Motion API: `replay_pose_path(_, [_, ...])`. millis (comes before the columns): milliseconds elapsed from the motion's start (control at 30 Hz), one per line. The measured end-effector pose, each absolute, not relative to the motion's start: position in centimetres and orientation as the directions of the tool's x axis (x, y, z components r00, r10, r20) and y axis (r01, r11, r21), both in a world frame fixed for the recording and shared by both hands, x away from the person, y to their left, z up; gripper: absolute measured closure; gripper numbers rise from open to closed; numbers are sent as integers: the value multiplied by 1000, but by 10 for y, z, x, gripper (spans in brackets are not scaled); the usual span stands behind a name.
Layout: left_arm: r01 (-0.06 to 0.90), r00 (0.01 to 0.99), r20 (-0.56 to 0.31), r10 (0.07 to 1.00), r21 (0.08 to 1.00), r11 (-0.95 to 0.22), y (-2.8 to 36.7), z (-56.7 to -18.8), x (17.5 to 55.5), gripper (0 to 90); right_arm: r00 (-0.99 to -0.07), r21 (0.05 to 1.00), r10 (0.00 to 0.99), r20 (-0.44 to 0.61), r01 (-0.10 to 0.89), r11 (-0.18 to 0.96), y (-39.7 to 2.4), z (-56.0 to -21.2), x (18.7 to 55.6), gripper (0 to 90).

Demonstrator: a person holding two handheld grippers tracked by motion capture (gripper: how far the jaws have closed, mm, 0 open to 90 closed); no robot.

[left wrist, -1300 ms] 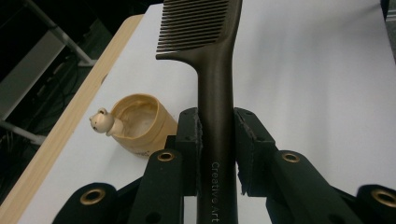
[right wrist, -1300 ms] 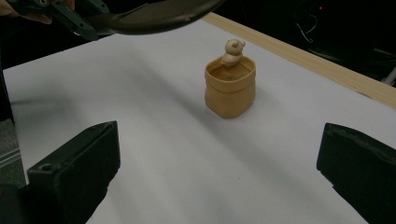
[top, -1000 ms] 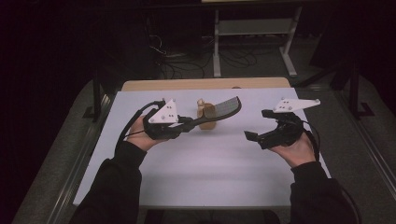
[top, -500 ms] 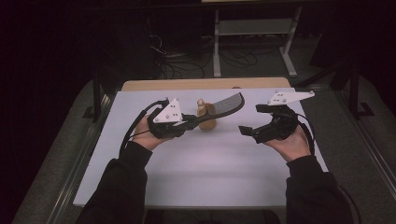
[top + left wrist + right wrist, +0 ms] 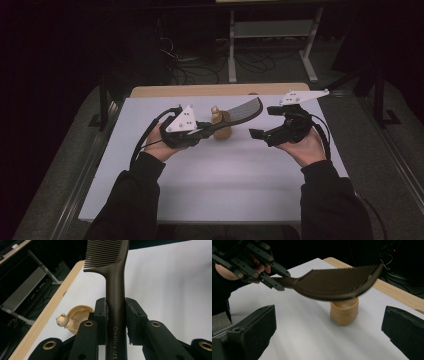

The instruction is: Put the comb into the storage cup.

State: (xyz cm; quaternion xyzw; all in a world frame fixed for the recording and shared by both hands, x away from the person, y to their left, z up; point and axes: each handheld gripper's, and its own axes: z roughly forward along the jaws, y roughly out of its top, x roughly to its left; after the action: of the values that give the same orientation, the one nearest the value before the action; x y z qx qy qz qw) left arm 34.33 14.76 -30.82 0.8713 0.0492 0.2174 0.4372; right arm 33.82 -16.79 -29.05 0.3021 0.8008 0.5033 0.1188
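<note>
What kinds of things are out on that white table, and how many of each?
Dark brown comb, held above the table in the left tool: 1
Tan cup with a little bear figure on its rim: 1
Hand-held tools, left and right: 2
Total: 4
</note>
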Motion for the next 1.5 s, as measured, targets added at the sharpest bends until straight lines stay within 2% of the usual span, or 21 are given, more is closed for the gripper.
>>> replay_pose_path(467, [-101, 901, 334, 278, 784, -612, 143, -313, 344, 732, -803, 877, 584, 118, 360, 319, -154, -286, 345, 10])
replay_pose_path(867, [-80, 896, 334, 291, 768, -636, 142, -325, 348, 732, -811, 877, 554, 187, 391, 277, -157, -286, 350, 129])
replay_pose_path(1100, [-71, 894, 338, 296, 757, -649, 139, -330, 350, 732, -804, 876, 562, 196, 401, 269, -155, -286, 352, 161])
replay_pose_path(1233, [-68, 891, 339, 303, 758, -648, 137, -331, 350, 732, -793, 875, 570, 216, 416, 248, -155, -284, 353, 225])
replay_pose_path(1467, [-76, 889, 349, 297, 751, -656, 133, -333, 348, 732, -769, 863, 588, 251, 453, 223, -152, -283, 357, 383])
replay_pose_path(1500, [-75, 889, 348, 297, 751, -656, 133, -333, 348, 732, -762, 861, 592, 261, 461, 215, -152, -282, 358, 429])
